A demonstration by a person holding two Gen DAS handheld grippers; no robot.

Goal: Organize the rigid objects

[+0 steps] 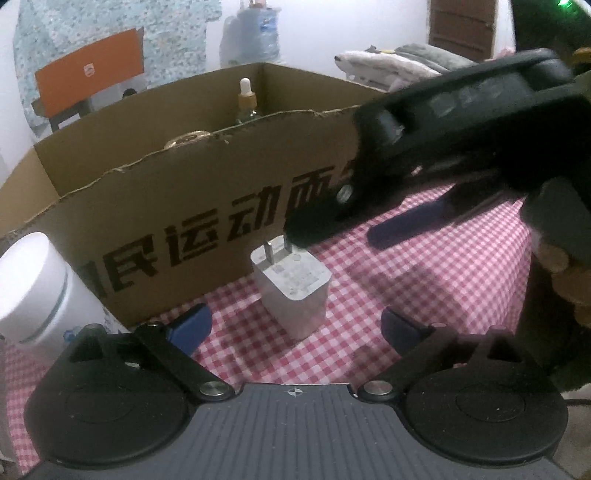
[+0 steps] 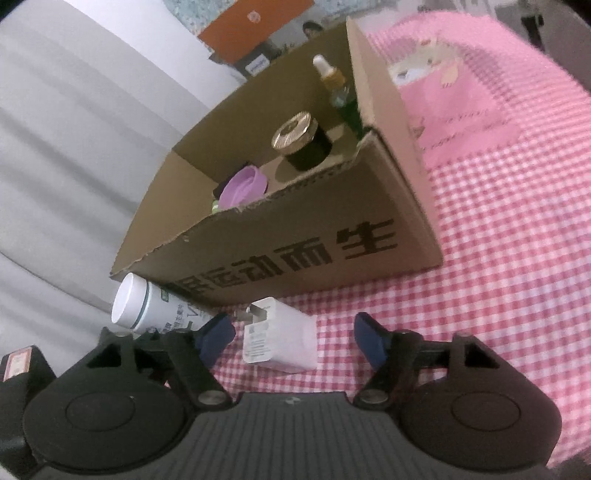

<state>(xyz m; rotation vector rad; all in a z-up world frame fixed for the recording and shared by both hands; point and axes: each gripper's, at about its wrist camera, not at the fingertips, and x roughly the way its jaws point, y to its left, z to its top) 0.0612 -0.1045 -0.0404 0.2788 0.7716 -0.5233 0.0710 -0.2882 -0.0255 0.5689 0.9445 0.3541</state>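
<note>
Tongs — left tongs (image 1: 295, 328) and right tongs (image 2: 293, 341) — gape around white charger (image 2: 284, 339) beside cardboard box (image 2: 295, 243); next, one must close on it.

Pink gingham tablecloth (image 2: 517, 258), white wall (image 1: 314, 33), perhaps a brown door (image 1: 461, 26) behind.

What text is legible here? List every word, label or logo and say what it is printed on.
"民运动而" on the cardboard box front in the left wrist view; "运动而生" there in the right wrist view.
White charger: grey label print, too small to read.
White bottle: green and grey print, blurred, unreadable.
Orange box behind: small pale logo, unreadable.
Red-and-white sticker at the left edge: unreadable.
</note>
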